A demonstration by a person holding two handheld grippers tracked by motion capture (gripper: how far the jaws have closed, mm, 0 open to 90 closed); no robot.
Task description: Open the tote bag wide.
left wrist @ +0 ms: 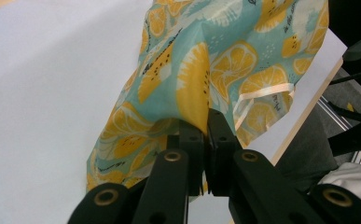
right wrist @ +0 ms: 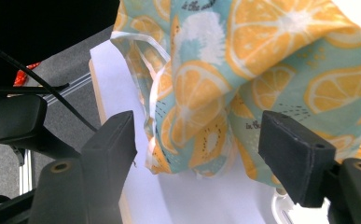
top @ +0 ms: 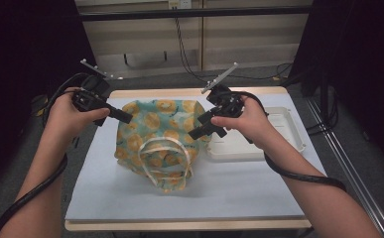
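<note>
A table [top: 100, 198] covered by a pale sheet is seen from above, and a fabric bag [top: 155, 136] printed with orange slices on a teal ground is taken as the landmark for everything else. The bag is found near the middle of the table, its upper edge raised and its lower part resting on the sheet. A looped cream handle [top: 165, 158] is laid across the near side of the bag. To the right of the bag, just beside it, a shallow white tray [top: 288, 134] is placed on the table, well apart from the left gripper.

At the bag's upper left corner, the left gripper [top: 125, 118] is held in a hand [top: 68, 116]; in the left gripper view its jaws are seen clamped tight on a pinched fold of the bag [left wrist: 201, 88], with the cloth hanging away from them.

At the bag's upper right corner, the right gripper [top: 195, 133] is held in the other hand [top: 246, 119]. In the right gripper view its jaws are spread wide, with a bunched corner of the bag [right wrist: 243, 79] seen between them but not pressed by either pad, so the cloth is released on this side
</note>
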